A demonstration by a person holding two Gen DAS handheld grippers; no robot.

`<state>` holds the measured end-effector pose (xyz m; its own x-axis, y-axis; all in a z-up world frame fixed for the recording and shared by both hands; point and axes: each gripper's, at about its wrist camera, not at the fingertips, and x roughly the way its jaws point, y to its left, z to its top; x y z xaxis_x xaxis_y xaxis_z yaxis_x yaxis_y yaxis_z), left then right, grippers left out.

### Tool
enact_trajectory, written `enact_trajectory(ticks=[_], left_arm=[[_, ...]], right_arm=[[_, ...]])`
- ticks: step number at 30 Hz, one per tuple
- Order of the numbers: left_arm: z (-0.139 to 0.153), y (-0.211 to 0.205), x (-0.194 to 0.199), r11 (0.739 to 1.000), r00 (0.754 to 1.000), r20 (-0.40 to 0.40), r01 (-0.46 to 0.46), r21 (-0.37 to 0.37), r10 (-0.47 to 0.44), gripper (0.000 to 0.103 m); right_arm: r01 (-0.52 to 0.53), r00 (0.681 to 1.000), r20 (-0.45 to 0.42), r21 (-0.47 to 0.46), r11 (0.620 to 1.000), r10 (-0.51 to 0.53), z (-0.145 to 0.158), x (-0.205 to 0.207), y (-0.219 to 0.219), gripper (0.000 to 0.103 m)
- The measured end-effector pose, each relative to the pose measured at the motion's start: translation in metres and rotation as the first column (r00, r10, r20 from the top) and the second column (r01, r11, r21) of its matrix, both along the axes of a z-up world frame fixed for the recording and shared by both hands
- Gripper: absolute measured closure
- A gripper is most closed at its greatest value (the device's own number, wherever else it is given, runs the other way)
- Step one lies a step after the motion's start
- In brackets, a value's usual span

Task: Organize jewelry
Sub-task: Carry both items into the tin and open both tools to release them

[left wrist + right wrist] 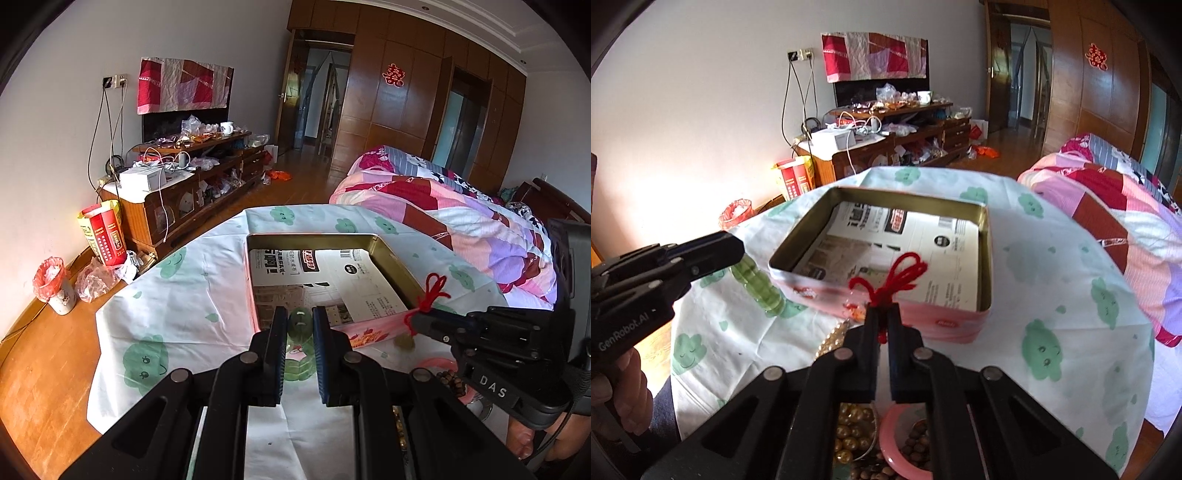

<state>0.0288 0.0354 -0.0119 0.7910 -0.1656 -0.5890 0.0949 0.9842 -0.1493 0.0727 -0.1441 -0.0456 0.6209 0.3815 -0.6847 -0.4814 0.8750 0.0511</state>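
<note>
An open pink tin box [255, 280] [945, 321] lined with printed paper stands on the table. My left gripper [300, 321] is shut on a green translucent bangle [299, 325], held just in front of the box's near left corner; the bangle also shows in the right wrist view [757, 284]. My right gripper [882, 314] is shut on a red cord [897, 273] whose loops stick up over the box's near wall. In the left wrist view the cord [432, 291] has a greenish pendant [404, 341] hanging below it.
A gold bead string [849, 432], a pink bangle [890, 439] and brown wooden beads [916, 443] lie on the white cloth with green clouds [1052, 295] near me. A bed [461, 214] is on the right, a cluttered wooden cabinet [192, 184] at the left wall.
</note>
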Motion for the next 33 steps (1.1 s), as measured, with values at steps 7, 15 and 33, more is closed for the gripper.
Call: enact_trajectory(ticks=[7, 15, 33], left_arm=[[0.005, 0.000, 0.003, 1.000, 1.000, 0.014, -0.005, 0.010, 0.005, 0.090], [0.009, -0.001, 0.007, 1.000, 1.000, 0.019, -0.011, 0.028, 0.010, 0.090], [0.037, -0.005, 0.032, 0.998, 0.996, 0.087, -0.005, 0.061, -0.001, 0.090]], right_arm=[[0.005, 1.000, 0.013, 0.001, 1.000, -0.005, 0.003, 0.003, -0.003, 0.097], [0.012, 0.999, 0.031, 0.011, 1.000, -0.012, 0.011, 0.006, -0.007, 0.097], [0.042, 0.996, 0.072, 0.007, 0.999, -0.043, 0.026, 0.023, -0.016, 0.097]])
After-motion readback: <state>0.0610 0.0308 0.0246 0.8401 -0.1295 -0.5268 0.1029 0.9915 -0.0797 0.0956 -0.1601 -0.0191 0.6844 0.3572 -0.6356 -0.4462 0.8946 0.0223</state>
